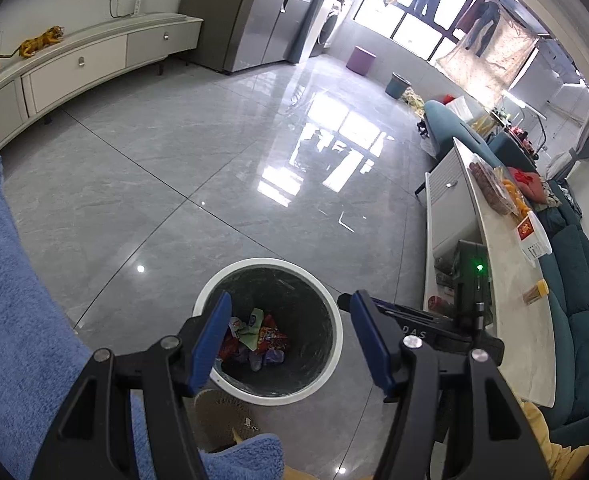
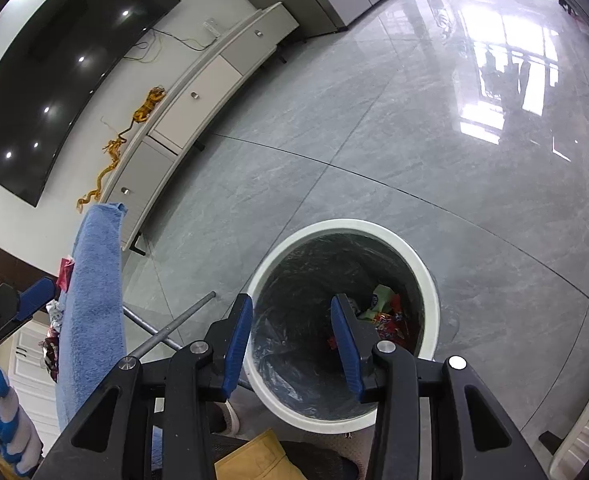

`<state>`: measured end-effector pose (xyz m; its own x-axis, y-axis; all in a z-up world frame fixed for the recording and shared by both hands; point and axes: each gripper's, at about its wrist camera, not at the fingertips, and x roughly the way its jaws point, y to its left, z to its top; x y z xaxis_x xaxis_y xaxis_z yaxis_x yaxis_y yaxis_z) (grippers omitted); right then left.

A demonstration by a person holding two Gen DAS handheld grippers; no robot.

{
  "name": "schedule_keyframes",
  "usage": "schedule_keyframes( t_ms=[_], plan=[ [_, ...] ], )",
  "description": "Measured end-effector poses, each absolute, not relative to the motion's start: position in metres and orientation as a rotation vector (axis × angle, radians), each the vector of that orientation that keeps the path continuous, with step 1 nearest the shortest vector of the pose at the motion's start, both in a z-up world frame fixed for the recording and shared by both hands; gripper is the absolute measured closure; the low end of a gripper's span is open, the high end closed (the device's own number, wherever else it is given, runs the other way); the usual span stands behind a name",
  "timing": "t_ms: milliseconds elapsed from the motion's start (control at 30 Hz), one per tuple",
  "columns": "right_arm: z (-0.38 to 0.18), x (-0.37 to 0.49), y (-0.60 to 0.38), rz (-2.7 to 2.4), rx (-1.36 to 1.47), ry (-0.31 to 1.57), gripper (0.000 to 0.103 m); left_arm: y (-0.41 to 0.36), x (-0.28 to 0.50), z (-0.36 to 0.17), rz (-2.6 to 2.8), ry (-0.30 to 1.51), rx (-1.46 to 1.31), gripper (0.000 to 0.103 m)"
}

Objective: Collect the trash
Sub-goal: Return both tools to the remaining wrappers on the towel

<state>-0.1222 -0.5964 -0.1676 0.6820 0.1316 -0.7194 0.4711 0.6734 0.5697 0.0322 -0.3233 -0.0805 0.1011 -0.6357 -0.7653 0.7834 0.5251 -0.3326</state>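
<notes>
While both tools hang over the bin, this is how things look.

Bin: the trash bin [image 1: 268, 332] is round with a white rim and a dark bag inside. It stands on the grey floor [image 1: 198, 168].

Trash: crumpled wrappers [image 1: 256, 338] lie at the bottom of the bin.

Left tool: the left tool [image 1: 290, 336] has its two blue fingers wide apart. Nothing is between them. The bin sits right below it.

Right tool: the right tool [image 2: 290, 344] also has its fingers apart and holds nothing. It points down into the bin too.

Worktop: the long white worktop [image 1: 506, 280] is off to the right side. It has a small white box [image 1: 534, 238] and some food on it.

Which way next: more trash may be on the worktop, and I think the right tool is nearer to it.

Cloth: a blue towel [image 2: 94, 300] hangs on the left side.
</notes>
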Motion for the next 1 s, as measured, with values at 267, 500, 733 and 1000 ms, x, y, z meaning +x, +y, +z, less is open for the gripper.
schedule_keyframes(
  t_ms=[267,500,733,1000],
  plan=[
    [-0.134,-0.123,-0.577,-0.197,0.761,0.783,0.063,-0.275,0.025,-0.057,-0.995,0.943,0.128,0.043],
    [-0.093,-0.126,-0.556,-0.176,0.679,0.743,0.063,-0.201,0.019,-0.030,-0.886,0.832,0.059,0.043],
    [-0.045,-0.126,-0.522,-0.137,0.578,0.692,0.063,-0.097,0.013,-0.011,-0.720,0.751,-0.022,0.043],
    [0.013,-0.121,-0.466,-0.065,0.438,0.639,0.061,0.028,-0.004,0.012,-0.512,0.608,-0.133,0.027]
  ],
)
